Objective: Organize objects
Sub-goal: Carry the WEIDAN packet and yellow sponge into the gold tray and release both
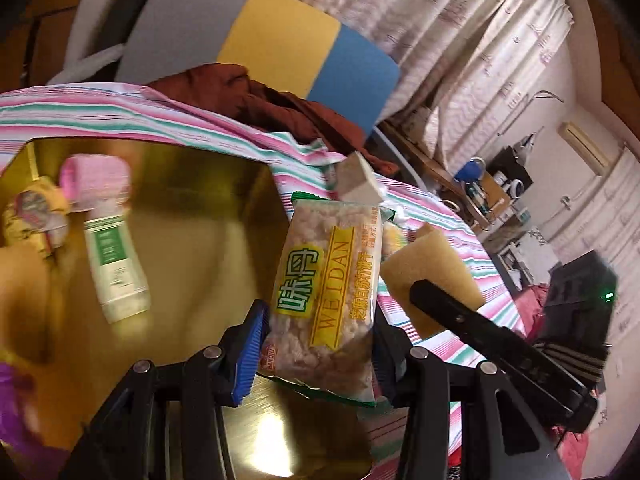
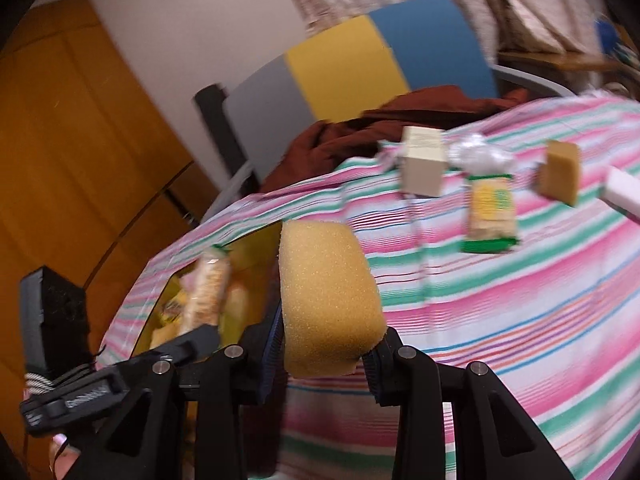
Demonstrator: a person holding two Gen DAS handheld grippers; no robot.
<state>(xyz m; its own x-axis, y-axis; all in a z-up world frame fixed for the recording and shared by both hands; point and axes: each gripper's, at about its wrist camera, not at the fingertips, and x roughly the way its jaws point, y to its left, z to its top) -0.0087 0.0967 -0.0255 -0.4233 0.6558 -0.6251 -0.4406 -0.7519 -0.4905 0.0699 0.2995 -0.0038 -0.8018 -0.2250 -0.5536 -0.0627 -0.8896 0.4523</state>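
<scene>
My left gripper [image 1: 316, 344] is shut on a clear WEIDAN snack packet [image 1: 328, 292] and holds it above the right edge of a shiny gold tray [image 1: 192, 208]. In the tray lie a white and green bottle with a pink cap [image 1: 108, 236] and a crumpled wrapped item [image 1: 34, 216]. My right gripper [image 2: 324, 344] is shut on a yellow sponge [image 2: 326, 292], held over the striped cloth beside the tray [image 2: 256, 248]. That sponge and gripper also show in the left wrist view [image 1: 432, 272].
On the striped tablecloth [image 2: 500, 300] lie a second snack packet [image 2: 490, 210], a small beige box [image 2: 424, 160], a brown sponge block [image 2: 560, 172], a white block [image 2: 624, 192] and crumpled clear plastic [image 2: 476, 156]. A grey, yellow and blue chair [image 2: 360, 60] with brown cloth [image 2: 400, 116] stands behind.
</scene>
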